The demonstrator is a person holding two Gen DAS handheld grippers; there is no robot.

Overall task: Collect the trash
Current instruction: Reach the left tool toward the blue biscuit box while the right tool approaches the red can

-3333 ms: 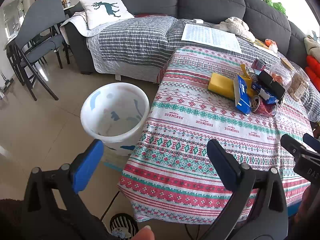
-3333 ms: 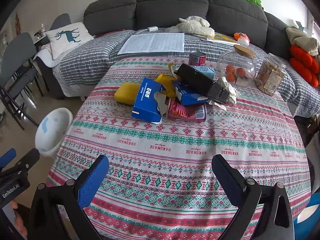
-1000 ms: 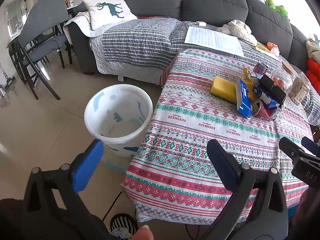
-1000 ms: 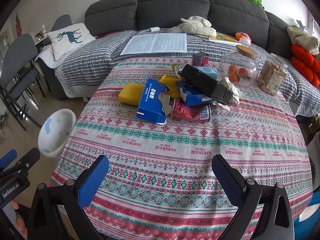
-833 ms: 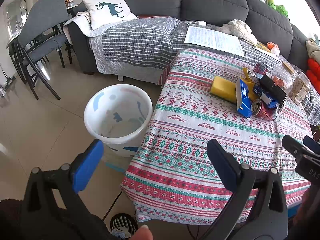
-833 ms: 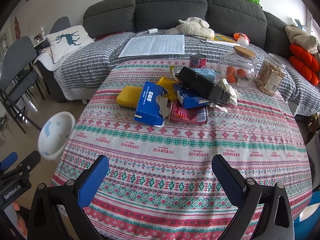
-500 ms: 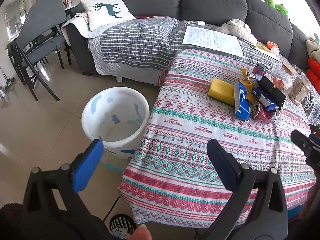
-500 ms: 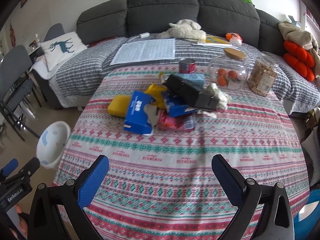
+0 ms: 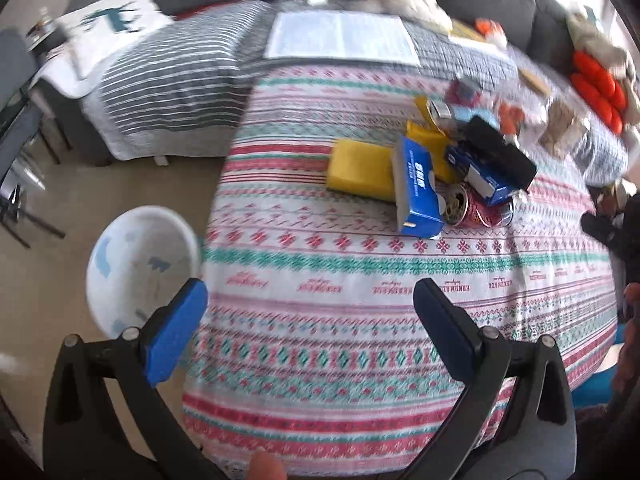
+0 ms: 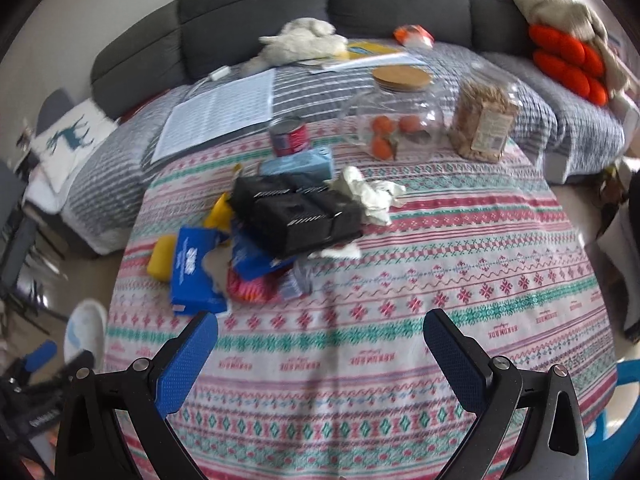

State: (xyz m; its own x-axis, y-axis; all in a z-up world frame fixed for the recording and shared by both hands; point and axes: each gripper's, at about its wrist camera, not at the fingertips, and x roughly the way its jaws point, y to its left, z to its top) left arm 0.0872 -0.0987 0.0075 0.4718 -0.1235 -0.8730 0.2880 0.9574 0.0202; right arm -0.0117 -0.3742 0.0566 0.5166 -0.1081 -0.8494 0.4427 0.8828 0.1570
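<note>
Both tongs are spread wide with nothing in them, hovering over the near edge of the worktop (image 10: 440, 280): left tongs (image 9: 308, 312), right tongs (image 10: 320, 344). All the trash sits in one heap around the black box (image 10: 296, 216). A blue carton (image 10: 192, 276) and yellow sponge (image 9: 360, 170) lie left of the box, a crushed red can (image 9: 476, 210) lies in front of it, and crumpled tissue (image 10: 368, 194) sits on its right. The glass jar (image 10: 400, 124) stands behind the box, well apart from it. The white bin (image 9: 140, 264) is on the floor, way left of the box, just off the worktop's edge.
</note>
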